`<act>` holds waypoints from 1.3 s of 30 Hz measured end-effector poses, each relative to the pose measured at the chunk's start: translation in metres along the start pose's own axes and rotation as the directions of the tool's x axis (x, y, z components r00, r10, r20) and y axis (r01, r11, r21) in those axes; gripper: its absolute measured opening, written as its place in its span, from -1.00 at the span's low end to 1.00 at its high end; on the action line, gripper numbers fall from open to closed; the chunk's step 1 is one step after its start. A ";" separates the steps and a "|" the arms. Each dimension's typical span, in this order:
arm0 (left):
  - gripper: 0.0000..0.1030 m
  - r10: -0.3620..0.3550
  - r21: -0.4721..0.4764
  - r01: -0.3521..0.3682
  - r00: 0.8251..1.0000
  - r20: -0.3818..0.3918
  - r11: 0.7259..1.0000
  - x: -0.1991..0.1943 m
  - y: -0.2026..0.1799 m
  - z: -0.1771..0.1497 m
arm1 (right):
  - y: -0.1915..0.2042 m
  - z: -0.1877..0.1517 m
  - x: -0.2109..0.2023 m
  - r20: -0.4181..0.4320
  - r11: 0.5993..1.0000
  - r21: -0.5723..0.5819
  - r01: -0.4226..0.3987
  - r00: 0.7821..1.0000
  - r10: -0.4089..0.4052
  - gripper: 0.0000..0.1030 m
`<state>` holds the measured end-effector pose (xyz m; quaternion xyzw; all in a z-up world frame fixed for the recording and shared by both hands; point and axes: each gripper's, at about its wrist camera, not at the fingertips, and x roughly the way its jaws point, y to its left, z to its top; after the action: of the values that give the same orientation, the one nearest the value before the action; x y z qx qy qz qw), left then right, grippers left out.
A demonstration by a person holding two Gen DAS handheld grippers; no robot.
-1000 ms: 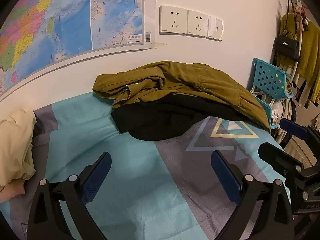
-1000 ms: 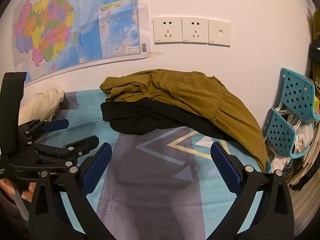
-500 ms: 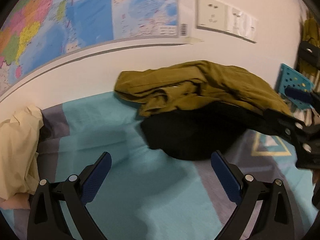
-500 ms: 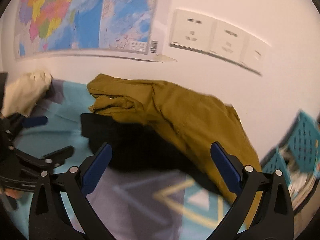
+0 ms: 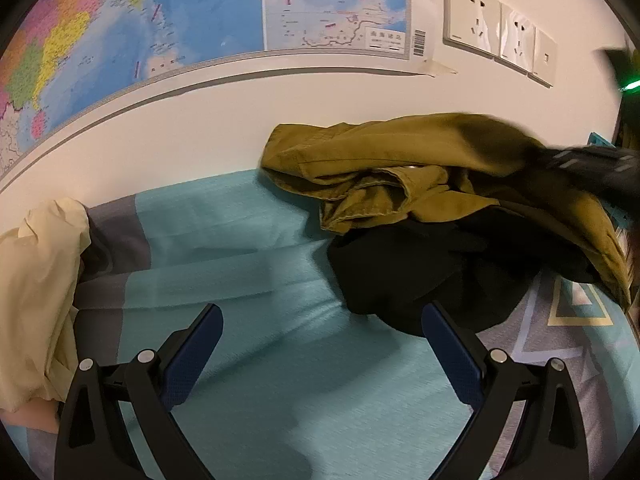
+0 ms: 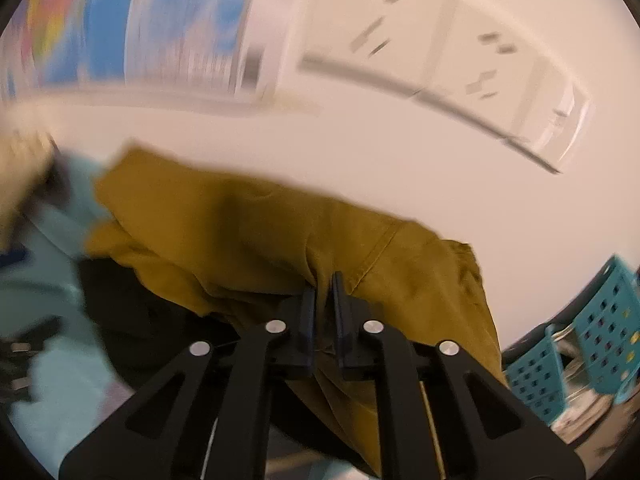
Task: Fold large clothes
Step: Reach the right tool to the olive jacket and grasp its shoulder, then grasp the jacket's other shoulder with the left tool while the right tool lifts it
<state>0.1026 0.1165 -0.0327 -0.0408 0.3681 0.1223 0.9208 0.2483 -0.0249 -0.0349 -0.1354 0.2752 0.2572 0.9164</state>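
Folding not begun: olive garment (image 5: 400, 160) lying crumpled on black one (image 5: 416, 276) by wall on bed (image 5: 260, 264). I'm pinching olive cloth, right gripper (image 6: 323, 300) jaws nearly closed. Left gripper (image 5: 320, 344) jaws hanging wide, empty. Spreading, folding all remaining.

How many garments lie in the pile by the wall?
2 that I can see: an olive garment on top and a black garment under it. More may be hidden beneath.
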 end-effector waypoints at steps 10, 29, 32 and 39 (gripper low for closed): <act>0.87 0.012 0.004 -0.012 1.000 -0.012 1.000 0.008 0.008 -0.002 | 0.021 -0.010 -0.035 -0.008 0.976 -0.217 0.025 1.000 -0.027 0.45; 0.87 0.008 -0.047 -0.010 0.999 -0.050 0.999 0.033 0.034 -0.003 | 0.099 0.038 0.011 0.054 0.938 -0.346 -0.018 0.998 0.039 -0.30; 0.87 0.008 -0.046 -0.010 0.999 -0.051 0.999 0.035 0.034 -0.004 | 0.125 0.039 0.036 0.024 0.911 -0.412 0.000 1.000 0.011 -0.19; 0.87 0.010 -0.048 -0.013 0.998 -0.054 0.999 0.039 0.036 -0.005 | 0.130 0.060 0.052 0.010 0.923 -0.379 -0.065 0.997 0.075 -0.88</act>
<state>0.1174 0.1578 -0.0627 -0.0641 0.3900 0.1352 0.9086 0.2404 0.1272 -0.0304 -0.2964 0.2141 0.3396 0.8666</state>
